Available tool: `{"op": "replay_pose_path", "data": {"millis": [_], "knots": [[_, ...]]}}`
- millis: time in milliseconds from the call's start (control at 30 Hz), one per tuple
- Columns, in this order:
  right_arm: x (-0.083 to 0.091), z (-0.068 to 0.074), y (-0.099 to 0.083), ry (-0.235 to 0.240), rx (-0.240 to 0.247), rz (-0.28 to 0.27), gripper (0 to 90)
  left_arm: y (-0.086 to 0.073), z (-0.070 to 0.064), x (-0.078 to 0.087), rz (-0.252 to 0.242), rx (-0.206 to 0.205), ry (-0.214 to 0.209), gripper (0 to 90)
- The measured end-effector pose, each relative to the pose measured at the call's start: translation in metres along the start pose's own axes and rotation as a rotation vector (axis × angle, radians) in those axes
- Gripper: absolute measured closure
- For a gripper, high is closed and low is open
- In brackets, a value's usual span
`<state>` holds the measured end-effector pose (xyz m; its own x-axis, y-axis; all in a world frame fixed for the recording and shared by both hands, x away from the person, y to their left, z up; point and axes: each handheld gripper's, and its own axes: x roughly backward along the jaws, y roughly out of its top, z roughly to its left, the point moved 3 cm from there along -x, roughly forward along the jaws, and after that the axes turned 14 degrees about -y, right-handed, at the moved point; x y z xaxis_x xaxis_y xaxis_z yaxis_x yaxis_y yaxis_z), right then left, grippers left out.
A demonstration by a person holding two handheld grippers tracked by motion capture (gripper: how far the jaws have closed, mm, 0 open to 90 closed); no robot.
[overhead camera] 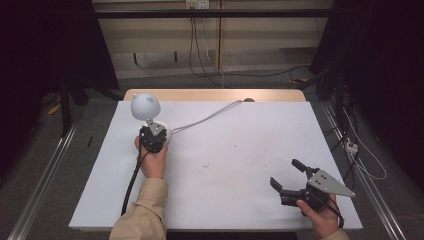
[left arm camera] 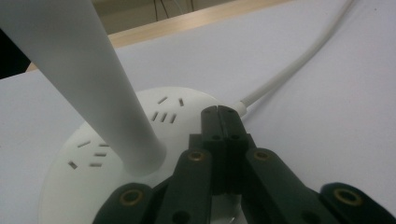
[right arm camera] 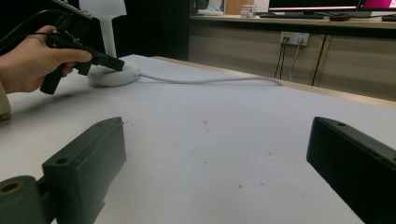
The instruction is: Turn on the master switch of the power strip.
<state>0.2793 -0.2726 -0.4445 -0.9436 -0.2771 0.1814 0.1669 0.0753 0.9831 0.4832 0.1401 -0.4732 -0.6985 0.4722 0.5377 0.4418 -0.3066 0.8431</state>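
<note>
High view: a white table (overhead camera: 225,165) holds a white lamp (overhead camera: 145,106) at about 10 o'clock, its round base (overhead camera: 165,133) trailing a white cord (overhead camera: 210,117) toward 12 o'clock. The left tool (overhead camera: 151,136), held in the person's left hand (overhead camera: 151,159), sits over the base. At about 4 o'clock the right tool (overhead camera: 286,177) rests in the right hand (overhead camera: 320,217), its jaws spread wide with nothing between them.

Left gripper view: the left tool (left arm camera: 220,111) has its jaws pressed together, tips over the edge of the base (left arm camera: 93,154) (actual contact is hard to judge), just beside where the cord (left arm camera: 299,60) leaves it. The lamp's stem (left arm camera: 93,84) rises at 10 o'clock.

Right gripper view: the right tool (right arm camera: 217,154) is spread wide above bare table (right arm camera: 219,121). At 10 o'clock, well apart, the left hand (right arm camera: 32,60) holds the left tool (right arm camera: 116,64) against the base (right arm camera: 114,74).
</note>
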Motion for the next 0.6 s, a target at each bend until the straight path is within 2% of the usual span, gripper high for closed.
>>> {"op": "replay_pose_path", "data": {"millis": [33, 100, 167, 300, 333, 467, 567, 600], "knots": [[0.0, -0.0005, -0.0003, -0.001, -0.001, 0.002, 4.0, 0.0, -0.0002, -0.0002, 0.004, -0.015, 0.002, 90.0], [0.0006, -0.0019, -0.0003, -0.006, -0.003, 0.001, 4.0, -0.0002, 0.0006, -0.0005, -0.006, -0.003, -0.012, 90.0], [0.0013, -0.0026, 0.0003, -0.009, -0.003, -0.001, 4.0, 0.0002, -0.0001, -0.0008, -0.002, -0.013, -0.01, 90.0], [0.0007, -0.001, 0.0007, -0.005, -0.006, -0.004, 3.9, 0.0017, 0.0005, 0.001, -0.01, 0.01, -0.03, 90.0], [0.0, -0.0002, 0.0006, -0.002, -0.005, -0.003, 3.9, 0.0034, -0.0001, 0.001, -0.036, 0.03, -0.044, 90.0], [-0.0015, 0.0024, 0.0006, 0.008, 0.002, -0.002, 3.9, 0.0039, 0.0005, 0.0025, -0.027, 0.033, -0.044, 90.0], [-0.0019, 0.0027, 0.0004, 0.01, 0.003, -0.001, 3.9, 0.0057, 0.0022, 0.0064, -0.043, 0.033, -0.043, 89.0], [-0.0017, 0.0026, 0.0005, 0.011, 0.001, -0.001, 3.9, 0.0071, 0.0019, 0.0072, -0.067, 0.046, -0.049, 88.4]]}}
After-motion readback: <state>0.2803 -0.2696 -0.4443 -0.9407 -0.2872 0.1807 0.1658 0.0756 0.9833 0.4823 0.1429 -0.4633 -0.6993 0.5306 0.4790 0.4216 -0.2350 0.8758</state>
